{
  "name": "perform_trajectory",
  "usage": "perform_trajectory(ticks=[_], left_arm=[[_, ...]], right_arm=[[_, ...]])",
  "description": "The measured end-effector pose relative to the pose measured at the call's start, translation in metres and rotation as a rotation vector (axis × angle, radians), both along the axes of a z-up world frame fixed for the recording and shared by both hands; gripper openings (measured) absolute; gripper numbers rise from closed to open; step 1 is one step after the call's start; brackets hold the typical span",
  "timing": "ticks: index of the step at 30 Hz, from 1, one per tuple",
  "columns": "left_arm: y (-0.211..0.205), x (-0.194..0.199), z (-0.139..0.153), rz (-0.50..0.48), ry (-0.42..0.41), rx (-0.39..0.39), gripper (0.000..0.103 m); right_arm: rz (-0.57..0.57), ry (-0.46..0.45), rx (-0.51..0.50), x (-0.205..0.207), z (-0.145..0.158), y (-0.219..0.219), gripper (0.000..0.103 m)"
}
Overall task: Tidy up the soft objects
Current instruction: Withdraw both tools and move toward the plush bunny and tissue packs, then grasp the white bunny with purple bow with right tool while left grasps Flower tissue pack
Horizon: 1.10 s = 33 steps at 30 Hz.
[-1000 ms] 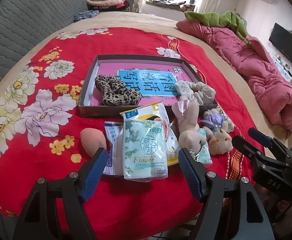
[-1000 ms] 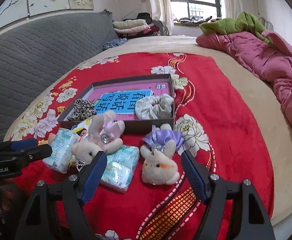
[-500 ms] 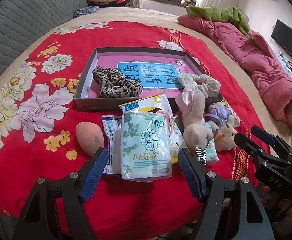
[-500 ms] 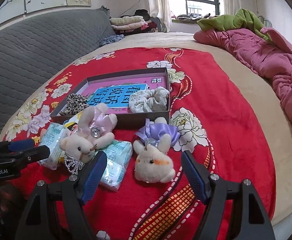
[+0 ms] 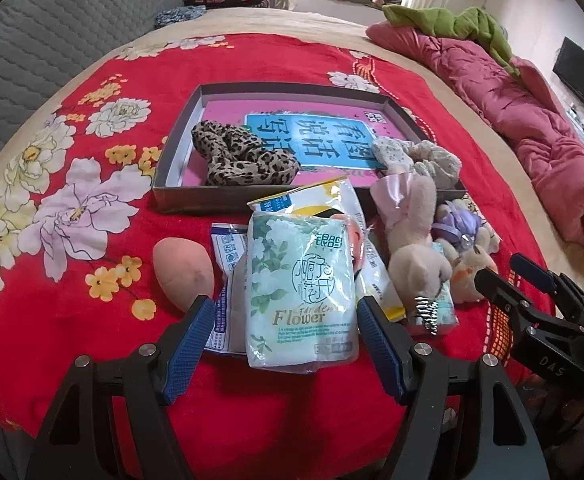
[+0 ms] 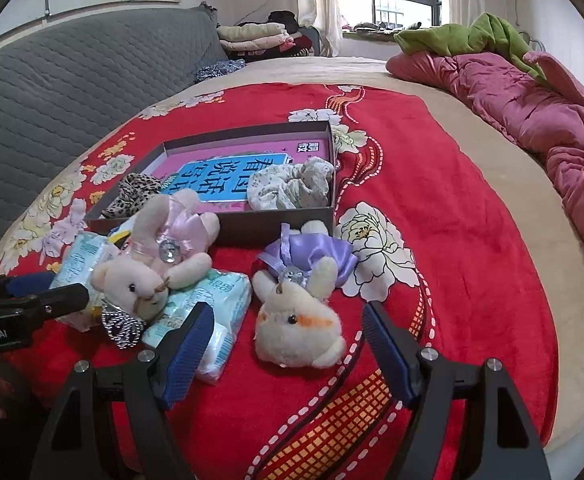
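Note:
A shallow dark box on the red bed holds a leopard scrunchie and a pale floral scrunchie. In front of it lie a "Flower" tissue pack, a peach sponge egg, a pink-bow plush rabbit, a second tissue pack and a purple-bow plush rabbit. My left gripper is open just before the Flower pack. My right gripper is open just before the purple-bow rabbit.
A red flowered blanket covers the bed. A pink quilt and green cloth lie at the right. A grey padded headboard is at the left, folded clothes at the back. A TV hangs at right.
Both grippers have moved forward, closer to the objects; the Flower pack and the purple-bow rabbit now sit nearer the open fingers. Nothing was grasped.

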State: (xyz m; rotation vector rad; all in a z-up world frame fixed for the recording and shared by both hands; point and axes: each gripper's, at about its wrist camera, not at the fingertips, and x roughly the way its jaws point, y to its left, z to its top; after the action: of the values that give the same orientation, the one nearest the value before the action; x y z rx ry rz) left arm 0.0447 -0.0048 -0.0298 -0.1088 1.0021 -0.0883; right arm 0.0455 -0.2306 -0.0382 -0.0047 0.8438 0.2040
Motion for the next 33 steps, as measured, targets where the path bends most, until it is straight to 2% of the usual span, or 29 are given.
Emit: perform_trajectory(ticks=[20, 26, 28, 29, 33], left_arm=[[0.013, 0.015, -0.016, 0.047, 0.027, -0.057, 0.075], [0.013, 0.017, -0.020, 0.047, 0.024, -0.061, 0.075], [0.014, 0.017, -0.019, 0.048, 0.019, -0.062, 0.075], [0.014, 0.017, -0.019, 0.049, 0.016, -0.064, 0.075], [0.015, 0.017, -0.019, 0.043, 0.012, -0.073, 0.066]], right_arm=[[-0.021, -0.003, -0.116, 0.021, -0.028, 0.006, 0.076], [0.010, -0.005, -0.119, 0.022, -0.031, 0.009, 0.062], [0.035, -0.015, -0.127, 0.021, -0.030, 0.013, 0.051], [0.043, -0.014, -0.119, 0.020, -0.030, 0.014, 0.048], [0.045, -0.006, -0.081, 0.021, -0.029, 0.010, 0.047]])
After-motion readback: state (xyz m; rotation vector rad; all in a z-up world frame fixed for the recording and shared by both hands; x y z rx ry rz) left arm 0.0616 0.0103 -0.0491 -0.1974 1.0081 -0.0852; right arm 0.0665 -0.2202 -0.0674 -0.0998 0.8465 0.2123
